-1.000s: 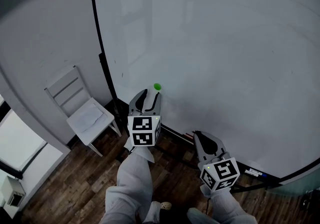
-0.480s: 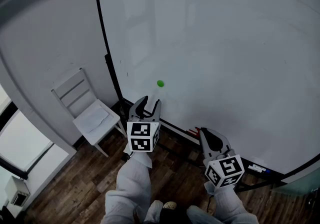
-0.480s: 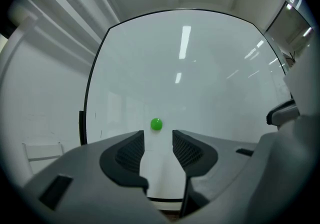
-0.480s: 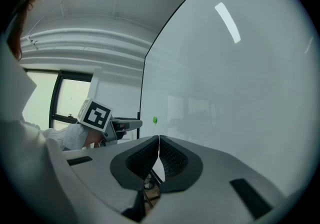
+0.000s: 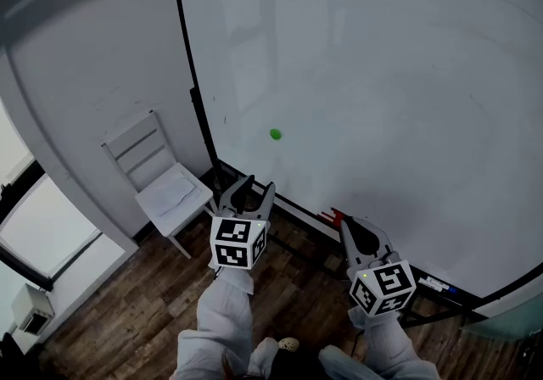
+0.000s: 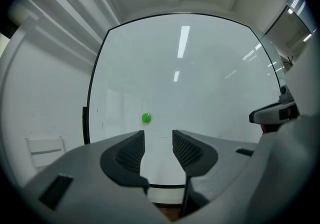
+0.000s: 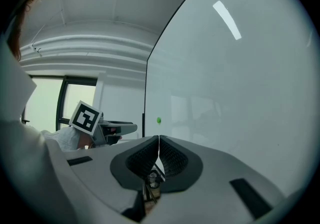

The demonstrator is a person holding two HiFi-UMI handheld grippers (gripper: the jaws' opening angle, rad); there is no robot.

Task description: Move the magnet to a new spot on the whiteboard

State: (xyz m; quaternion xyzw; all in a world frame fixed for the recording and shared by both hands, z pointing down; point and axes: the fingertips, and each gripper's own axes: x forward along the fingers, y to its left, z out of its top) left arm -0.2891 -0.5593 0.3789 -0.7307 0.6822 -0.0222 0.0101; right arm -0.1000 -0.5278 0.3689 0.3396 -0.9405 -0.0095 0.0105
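A small round green magnet [image 5: 275, 134] sticks to the whiteboard [image 5: 382, 73] near its lower left. In the left gripper view the magnet [image 6: 146, 117] shows just above and left of the gap between the jaws. My left gripper [image 5: 251, 189] is open and empty, held below the magnet and well short of the board. My right gripper [image 5: 349, 228] is shut with nothing in it, low at the right by the board's bottom edge. In the right gripper view the magnet [image 7: 159, 120] is a distant green dot.
A white wooden chair [image 5: 161, 183] stands by the wall left of the board. Markers [image 5: 329, 217] lie on the ledge under the board. The floor [image 5: 127, 327] is dark wood. A window [image 5: 34, 243] is at the lower left.
The left gripper has drawn back down and away from the magnet, which stays on the board. The view has shifted right, and the right gripper has hardly moved.
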